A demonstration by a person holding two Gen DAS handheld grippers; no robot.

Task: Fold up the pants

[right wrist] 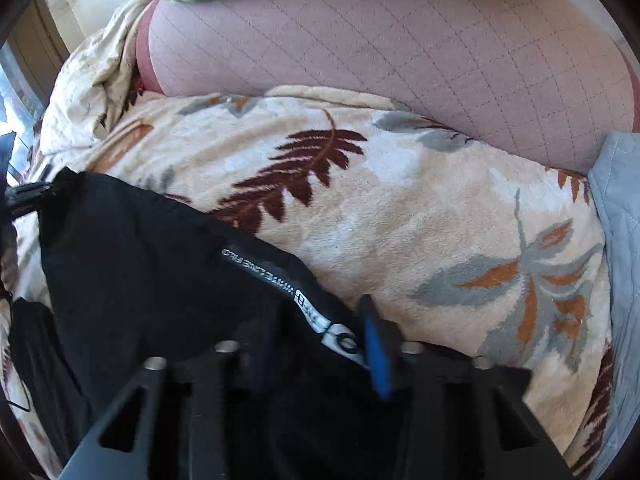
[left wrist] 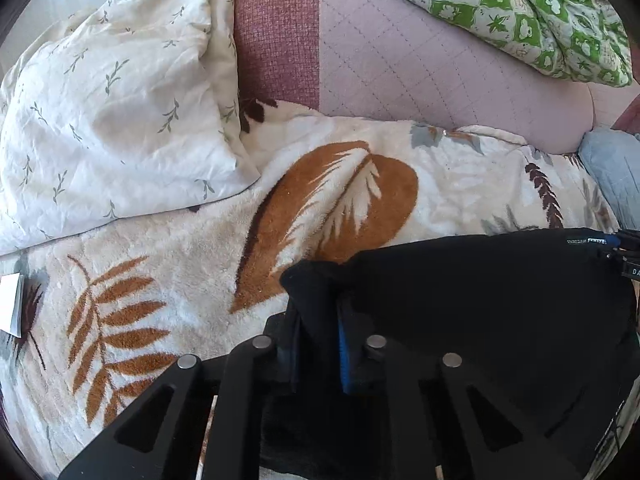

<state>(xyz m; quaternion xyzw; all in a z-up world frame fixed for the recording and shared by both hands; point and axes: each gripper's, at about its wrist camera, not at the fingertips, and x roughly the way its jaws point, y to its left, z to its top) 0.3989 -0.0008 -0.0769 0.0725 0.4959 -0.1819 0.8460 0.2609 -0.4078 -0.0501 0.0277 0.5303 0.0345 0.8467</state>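
The black pants (left wrist: pixel 480 300) are held above a leaf-patterned blanket (left wrist: pixel 180 260) on the bed. One corner is pinched in the left tongs (left wrist: pixel 318 320), closed on the fabric; the printed waistband edge is clamped by the right tongs (right wrist: pixel 332 332). A white pillow (left wrist: pixel 112 112) is seen at left.
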